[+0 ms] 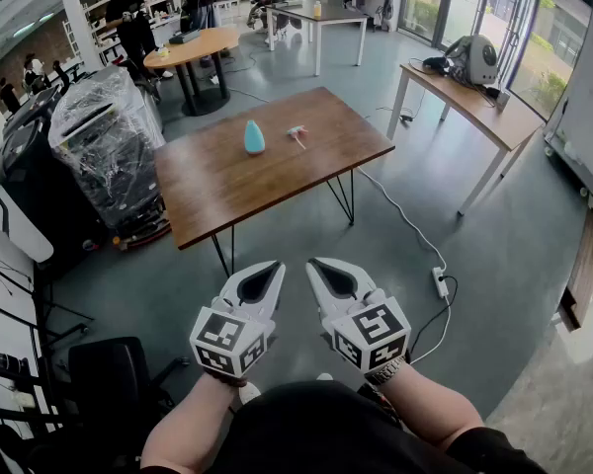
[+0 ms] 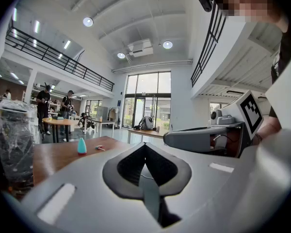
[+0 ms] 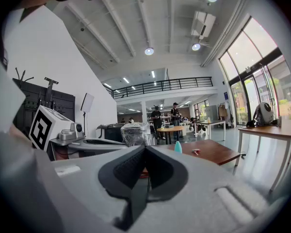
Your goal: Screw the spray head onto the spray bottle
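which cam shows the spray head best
Head view: the spray head lies in plain sight on the table, apart from the bottle. Both gripper views show it only as a tiny far-off speck.

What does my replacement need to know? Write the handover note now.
Left tool: shut, empty, held in the air short of the table.
Right tool: shut, empty, beside the left one.
Spray bottle stands upright on the table; spray head lies beside it, not touching.
Done: nothing yet.
Left: approach, grasp bottle and head, screw the head on.
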Tool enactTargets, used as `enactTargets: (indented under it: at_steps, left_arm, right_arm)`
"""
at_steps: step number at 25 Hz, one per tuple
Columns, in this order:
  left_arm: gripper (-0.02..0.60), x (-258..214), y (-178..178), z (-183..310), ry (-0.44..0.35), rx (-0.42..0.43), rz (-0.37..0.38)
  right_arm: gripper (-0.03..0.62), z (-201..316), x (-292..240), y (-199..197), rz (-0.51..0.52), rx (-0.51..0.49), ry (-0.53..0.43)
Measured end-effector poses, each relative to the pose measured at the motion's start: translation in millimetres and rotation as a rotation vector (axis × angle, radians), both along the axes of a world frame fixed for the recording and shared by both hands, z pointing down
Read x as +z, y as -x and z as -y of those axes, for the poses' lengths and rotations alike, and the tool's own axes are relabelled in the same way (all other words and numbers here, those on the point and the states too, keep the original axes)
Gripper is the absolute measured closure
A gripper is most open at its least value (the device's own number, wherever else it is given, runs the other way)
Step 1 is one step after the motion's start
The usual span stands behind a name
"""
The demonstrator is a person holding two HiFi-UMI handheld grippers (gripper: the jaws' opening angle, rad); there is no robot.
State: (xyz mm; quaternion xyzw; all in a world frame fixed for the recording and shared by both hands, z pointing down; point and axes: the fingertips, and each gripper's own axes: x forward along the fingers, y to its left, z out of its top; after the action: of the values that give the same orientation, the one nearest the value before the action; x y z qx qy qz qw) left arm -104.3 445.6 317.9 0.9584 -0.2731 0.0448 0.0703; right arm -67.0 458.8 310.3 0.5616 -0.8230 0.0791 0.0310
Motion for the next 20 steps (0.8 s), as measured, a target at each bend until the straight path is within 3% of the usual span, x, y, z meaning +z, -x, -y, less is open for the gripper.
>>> enactTargets:
  at_steps: [20]
  left_arm:
    - [0.571, 12.8, -48.9, 0.2, 0.024, -0.019, 0.031]
  right_arm:
    - [0.603, -5.6, 15.3, -51.6, 0.019, -0.015, 0.035]
